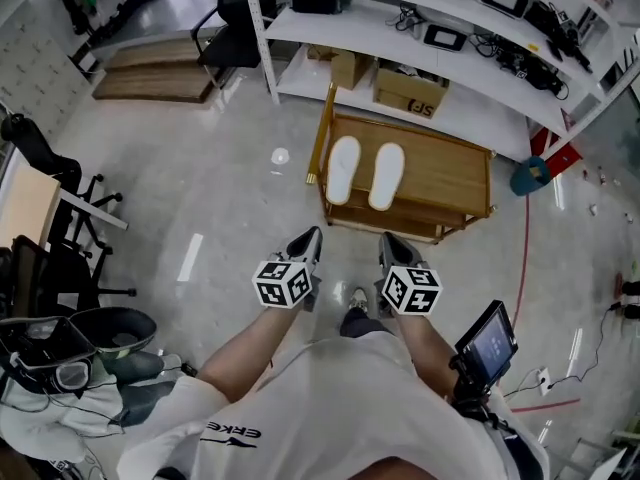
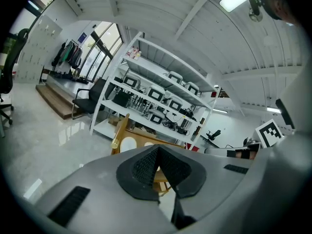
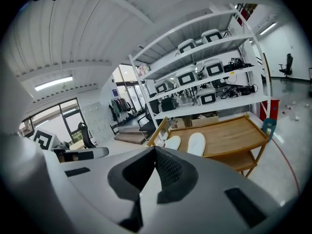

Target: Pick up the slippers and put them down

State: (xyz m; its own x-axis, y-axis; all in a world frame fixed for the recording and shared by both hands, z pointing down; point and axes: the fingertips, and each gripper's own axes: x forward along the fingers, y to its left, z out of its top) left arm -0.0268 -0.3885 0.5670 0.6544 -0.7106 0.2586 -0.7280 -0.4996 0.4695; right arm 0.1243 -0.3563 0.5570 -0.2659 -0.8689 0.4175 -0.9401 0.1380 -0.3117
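Both grippers were out in front of the person's torso, side by side but apart, tips aimed fwd and a bit down toward a wooden cart (image 1: 455,168). L gripper (image 1: 311,239) was clenched: its own view showed the dark ribbed pads meeting in a closed wedge w/ nothing btwn them. R gripper (image 1: 389,245) was the same, pads pressed together and empty. The task's pair lay on the cart's top shelf, at its L end in head view: a white slipper (image 1: 343,168) and a second white slipper (image 1: 386,176), side by side, long axes approx parallel, just beside the gold-coloured handle post (image 1: 323,133). Sole up or down, couldn't tell. Neither gripper touched them; both were short of the cart, w/ grey glossy floor (image 1: 220,198) btwn. The cart had a lower shelf under the top one. Behind it stood a white shelving rack (image 1: 330,30) w/ screens, cables & other electronics, and a cardboard box (image 1: 410,90) on its bottom level. A teal object (image 1: 529,176) sat on the floor off the cart's R end. Upper L in head view: black office chair (image 1: 228,30) next to a low wooden platform (image 1: 150,68). The person wore a white T-shirt (image 1: 330,408), w/ a small screen device (image 1: 490,340) by the R forearm.
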